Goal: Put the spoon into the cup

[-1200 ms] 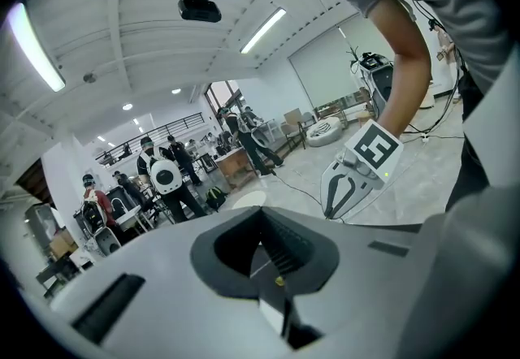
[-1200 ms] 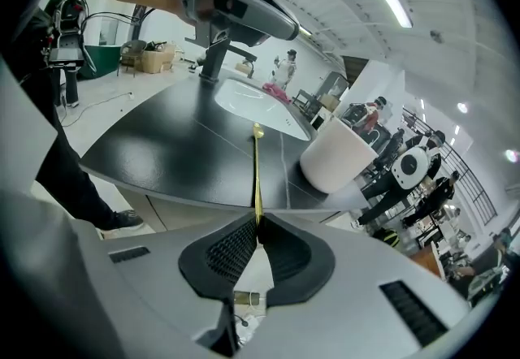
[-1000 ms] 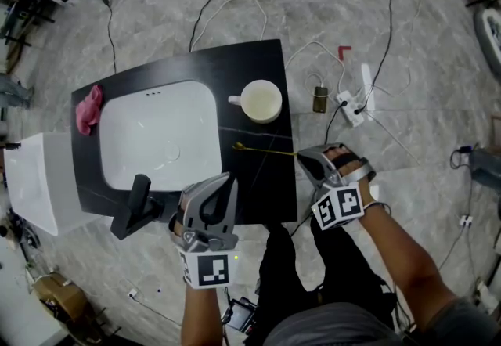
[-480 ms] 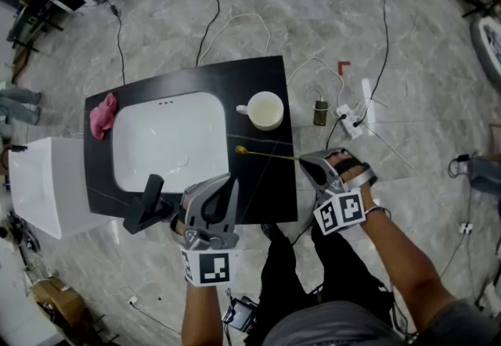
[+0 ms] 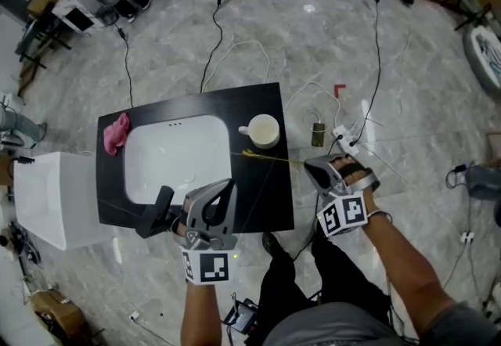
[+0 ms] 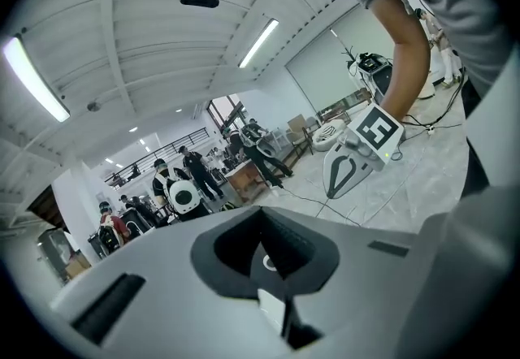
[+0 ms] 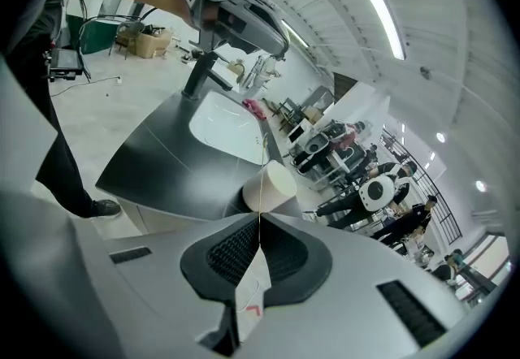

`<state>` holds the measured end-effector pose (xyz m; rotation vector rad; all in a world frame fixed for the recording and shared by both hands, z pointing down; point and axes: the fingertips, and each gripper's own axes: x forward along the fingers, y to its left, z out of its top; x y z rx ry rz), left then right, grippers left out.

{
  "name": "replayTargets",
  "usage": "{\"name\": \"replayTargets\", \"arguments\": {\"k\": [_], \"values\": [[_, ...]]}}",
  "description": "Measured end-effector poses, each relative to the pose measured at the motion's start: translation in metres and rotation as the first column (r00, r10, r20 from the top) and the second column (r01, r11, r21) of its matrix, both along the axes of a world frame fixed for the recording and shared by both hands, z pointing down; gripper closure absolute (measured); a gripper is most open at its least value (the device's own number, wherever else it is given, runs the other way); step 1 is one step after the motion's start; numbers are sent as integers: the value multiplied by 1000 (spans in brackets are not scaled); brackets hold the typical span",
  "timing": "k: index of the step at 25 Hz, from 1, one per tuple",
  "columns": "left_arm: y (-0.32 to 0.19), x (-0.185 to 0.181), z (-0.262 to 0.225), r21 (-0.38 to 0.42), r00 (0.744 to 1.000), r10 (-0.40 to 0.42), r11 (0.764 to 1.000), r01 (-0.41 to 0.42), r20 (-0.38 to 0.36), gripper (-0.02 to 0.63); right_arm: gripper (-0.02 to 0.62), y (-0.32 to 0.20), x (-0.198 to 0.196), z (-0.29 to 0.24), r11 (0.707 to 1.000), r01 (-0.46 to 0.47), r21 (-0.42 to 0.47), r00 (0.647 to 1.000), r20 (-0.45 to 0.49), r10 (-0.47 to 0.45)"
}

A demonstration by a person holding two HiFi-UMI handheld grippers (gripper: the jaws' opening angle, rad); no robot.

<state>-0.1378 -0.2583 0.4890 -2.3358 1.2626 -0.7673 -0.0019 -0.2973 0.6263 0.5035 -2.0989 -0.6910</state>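
A cream cup (image 5: 263,131) stands on the black counter (image 5: 266,196), to the right of the white sink (image 5: 176,156). My right gripper (image 5: 311,167) hangs off the counter's right edge, shut on the handle end of a thin yellow spoon (image 5: 270,157). The spoon's bowl points left, just in front of the cup. In the right gripper view the spoon (image 7: 262,179) runs as a fine line from the shut right gripper (image 7: 259,221) up across the cup (image 7: 274,188). My left gripper (image 5: 228,184) is over the counter's near edge, and the left gripper (image 6: 269,284) is shut and empty.
A black faucet (image 5: 156,211) rises at the sink's near edge, left of my left gripper. A pink cloth (image 5: 117,133) lies at the counter's far left corner. A white box (image 5: 47,200) stands left of the counter. Cables and a power strip (image 5: 344,137) lie on the floor at right.
The head view has pulled back, so the counter looks smaller. The spoon in my right gripper now lies closer to the cup. The left gripper has barely moved.
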Motion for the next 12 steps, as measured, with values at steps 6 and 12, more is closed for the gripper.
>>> {"name": "replayTargets", "arguments": {"k": [6, 12], "values": [[1, 3, -9, 8, 1000, -3, 1000, 3, 5, 604, 563, -12, 8, -12, 1000, -17, 8, 1000, -13, 17], [-3, 4, -15, 17, 1000, -11, 1000, 11, 9, 604, 562, -26, 13, -17, 1000, -28, 0, 999, -36, 28]]}}
